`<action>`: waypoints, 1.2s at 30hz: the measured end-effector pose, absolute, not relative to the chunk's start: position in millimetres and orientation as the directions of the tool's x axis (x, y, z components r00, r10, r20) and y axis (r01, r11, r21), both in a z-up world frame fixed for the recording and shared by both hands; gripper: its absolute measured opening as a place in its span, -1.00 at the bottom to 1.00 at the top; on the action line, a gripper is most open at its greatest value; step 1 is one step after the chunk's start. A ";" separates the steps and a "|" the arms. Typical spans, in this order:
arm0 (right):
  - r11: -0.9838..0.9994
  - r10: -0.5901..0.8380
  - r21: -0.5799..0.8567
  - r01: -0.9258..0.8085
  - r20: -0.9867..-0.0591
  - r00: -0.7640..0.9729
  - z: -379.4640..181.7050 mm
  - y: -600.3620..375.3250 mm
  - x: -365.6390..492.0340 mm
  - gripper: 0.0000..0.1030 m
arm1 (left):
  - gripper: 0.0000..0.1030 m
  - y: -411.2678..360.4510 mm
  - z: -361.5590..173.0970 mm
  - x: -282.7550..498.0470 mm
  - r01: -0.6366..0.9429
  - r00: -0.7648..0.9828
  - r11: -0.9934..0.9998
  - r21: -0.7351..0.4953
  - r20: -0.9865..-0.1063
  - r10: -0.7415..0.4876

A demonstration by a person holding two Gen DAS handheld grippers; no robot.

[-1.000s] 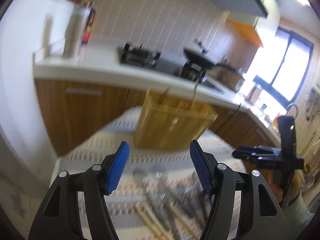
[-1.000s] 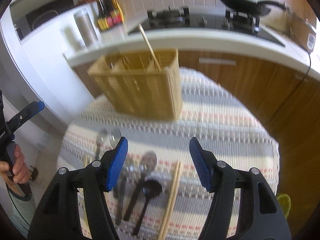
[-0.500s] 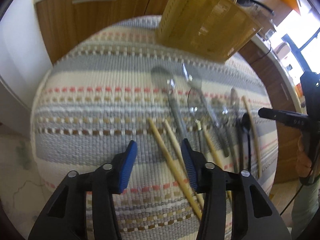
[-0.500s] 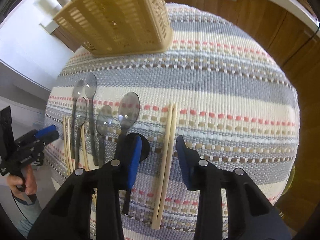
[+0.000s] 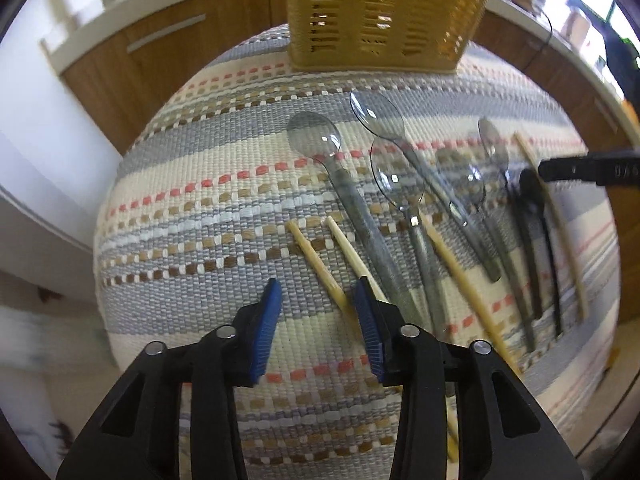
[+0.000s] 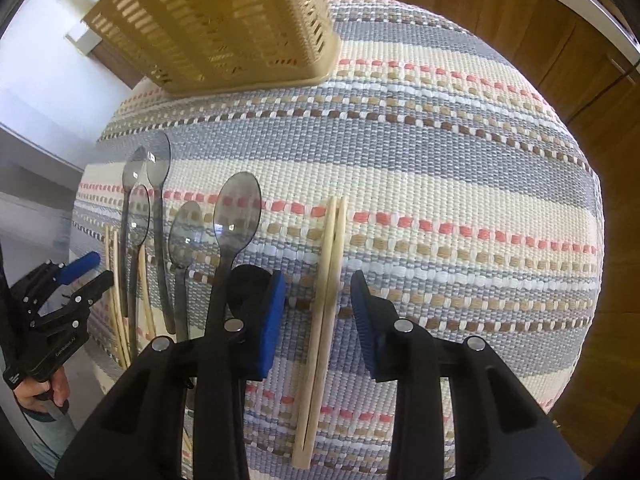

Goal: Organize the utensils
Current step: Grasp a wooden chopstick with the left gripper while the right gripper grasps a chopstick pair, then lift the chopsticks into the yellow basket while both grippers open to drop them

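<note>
We hold the left gripper [image 5: 316, 320] low in the centre of its wrist view, tilted down over the striped woven mat [image 5: 200, 208]; its jaws have just been closing and now stand partly spread, with one chopstick [image 5: 320, 266] running into the gap between them, though the blue pads do not press on it. A second chopstick [image 5: 352, 252] lies just right of it, passing behind the right-hand pad. Further right in that frame lie the clear spoons [image 5: 316, 138], a black spoon [image 5: 534, 200] and more chopsticks, all flat on the mat. The yellow slatted basket [image 5: 380, 12] stands at the top centre, at the far edge of the mat. In the right wrist view the right gripper [image 6: 318, 316] sits at lower centre, its jaws also partly spread after closing, straddling a pair of chopsticks [image 6: 332, 264] that lie side by side; the pads do not touch them. A clear spoon [image 6: 236, 216] lies just left. At the lower left edge a hand [image 6: 40, 392] grips the other tool's handle.
</note>
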State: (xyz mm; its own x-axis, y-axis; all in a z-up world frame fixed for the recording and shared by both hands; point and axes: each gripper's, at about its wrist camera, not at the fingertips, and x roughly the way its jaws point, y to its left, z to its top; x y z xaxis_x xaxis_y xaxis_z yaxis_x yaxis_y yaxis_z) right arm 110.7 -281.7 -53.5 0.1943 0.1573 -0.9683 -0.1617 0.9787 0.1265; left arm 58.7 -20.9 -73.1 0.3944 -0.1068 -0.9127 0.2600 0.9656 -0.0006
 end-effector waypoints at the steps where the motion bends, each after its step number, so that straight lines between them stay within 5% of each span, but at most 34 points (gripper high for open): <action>1: 0.979 0.150 0.119 -0.166 -0.970 0.190 -56.7 -275.3 112.1 -0.40 | -0.52 -24.2 -72.9 59.2 0.265 0.395 0.964 0.006 -0.913 -0.103; 7: 0.978 0.079 0.044 -0.203 -0.982 0.170 -63.4 -258.9 111.7 -0.58 | -0.92 -17.2 -71.6 61.4 0.305 0.399 0.952 0.008 -0.909 -0.120; 15: 0.968 0.041 0.000 -0.252 -0.987 0.158 -67.7 -242.3 103.0 -0.77 | -0.87 -12.8 -71.5 66.7 0.344 0.380 0.939 0.005 -0.915 -0.134; 17: 0.967 0.047 0.003 -0.256 -0.985 0.164 -67.0 -241.6 102.1 -0.78 | -0.56 -13.6 -70.9 66.0 0.341 0.363 0.940 0.009 -0.924 -0.123; 19: 0.965 0.052 0.006 -0.262 -0.984 0.169 -66.8 -248.8 97.9 -0.79 | -0.51 -17.2 -71.9 62.8 0.350 0.352 0.936 0.024 -0.930 -0.107; 21: 0.964 0.067 0.017 -0.267 -0.981 0.180 -67.8 -254.2 98.0 -0.80 | -0.57 -20.7 -71.4 61.4 0.364 0.348 0.930 0.045 -0.933 -0.091; 23: 0.962 0.081 0.023 -0.274 -0.976 0.204 -60.6 -261.8 95.0 -0.80 | -0.94 -25.5 -69.9 60.6 0.380 0.346 0.923 0.063 -0.935 -0.078; 27: 0.955 0.110 0.024 -0.296 -0.954 0.279 -36.0 -271.0 82.2 -0.80 | -0.93 -29.8 -65.0 55.7 0.374 0.372 0.925 0.063 -0.924 -0.087; 36: 0.928 0.222 0.011 -0.373 -0.820 0.528 42.2 -280.0 51.1 -0.81 | -0.93 -19.5 35.5 38.8 0.351 0.654 0.931 -0.101 -0.685 -0.321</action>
State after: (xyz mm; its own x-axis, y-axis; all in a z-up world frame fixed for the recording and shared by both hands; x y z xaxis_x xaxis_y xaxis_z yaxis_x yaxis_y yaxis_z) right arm 51.1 -280.0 42.2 0.5275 0.2215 -0.8202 -0.3730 0.9278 0.0107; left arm 38.8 -19.5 35.5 0.6537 -0.3211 -0.6852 0.3514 0.9308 -0.1009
